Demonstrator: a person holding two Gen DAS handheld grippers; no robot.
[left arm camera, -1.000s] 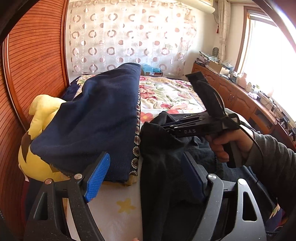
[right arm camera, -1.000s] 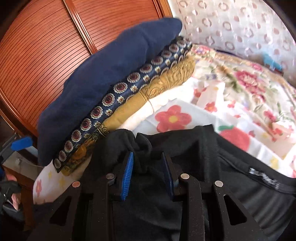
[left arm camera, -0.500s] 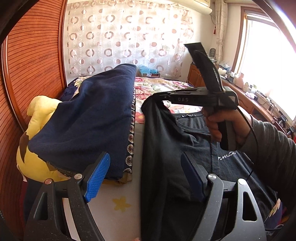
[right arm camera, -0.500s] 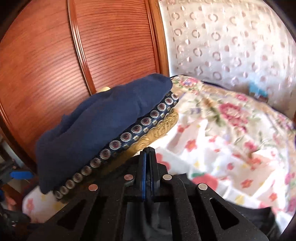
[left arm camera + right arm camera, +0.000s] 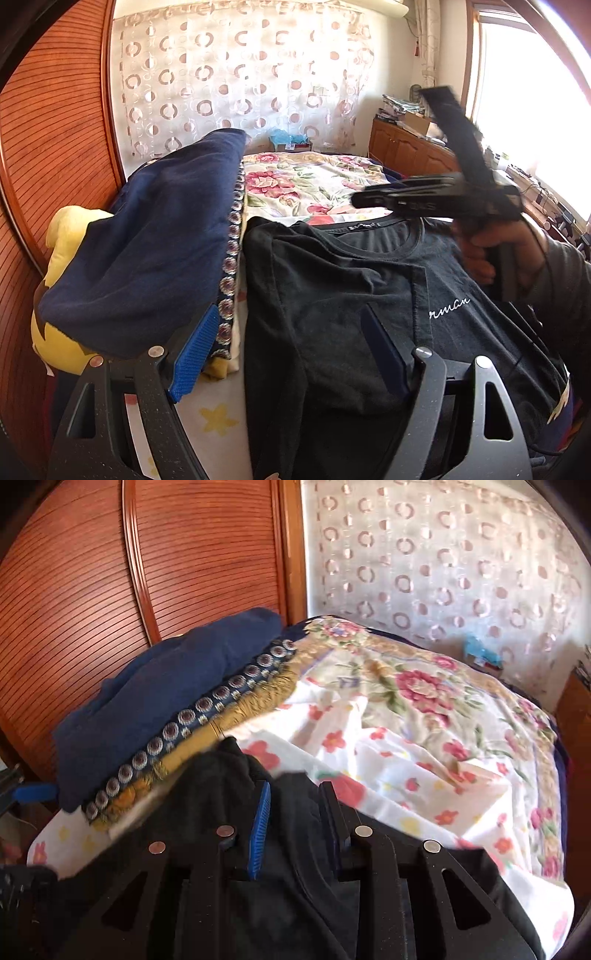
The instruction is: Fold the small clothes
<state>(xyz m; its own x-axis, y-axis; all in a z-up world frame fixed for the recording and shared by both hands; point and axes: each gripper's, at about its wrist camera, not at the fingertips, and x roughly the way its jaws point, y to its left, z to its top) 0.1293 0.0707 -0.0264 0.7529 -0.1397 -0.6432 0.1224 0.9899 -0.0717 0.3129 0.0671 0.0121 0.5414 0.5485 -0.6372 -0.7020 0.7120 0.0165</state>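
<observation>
On the bed (image 5: 314, 184), left to right: wood panel wall (image 5: 55, 147), yellow plush (image 5: 70, 236), navy blanket (image 5: 159, 251), then black shirt (image 5: 332, 295) flat beside the blanket. Circle-print curtain (image 5: 240, 81) behind the bed; cabinets (image 5: 406, 147) right of it. Left gripper (image 5: 288, 354) fingers wide apart over the shirt. Right gripper (image 5: 295, 827) jaws opening, gripping nothing.

Black T-shirt (image 5: 332, 295): one. Navy blanket (image 5: 155, 251): one. Yellow plush toy (image 5: 66, 236): one. Floral bedspread (image 5: 424, 709): one. Grippers: two, left (image 5: 291, 350), right (image 5: 295, 827). Hand (image 5: 495, 251): one.
</observation>
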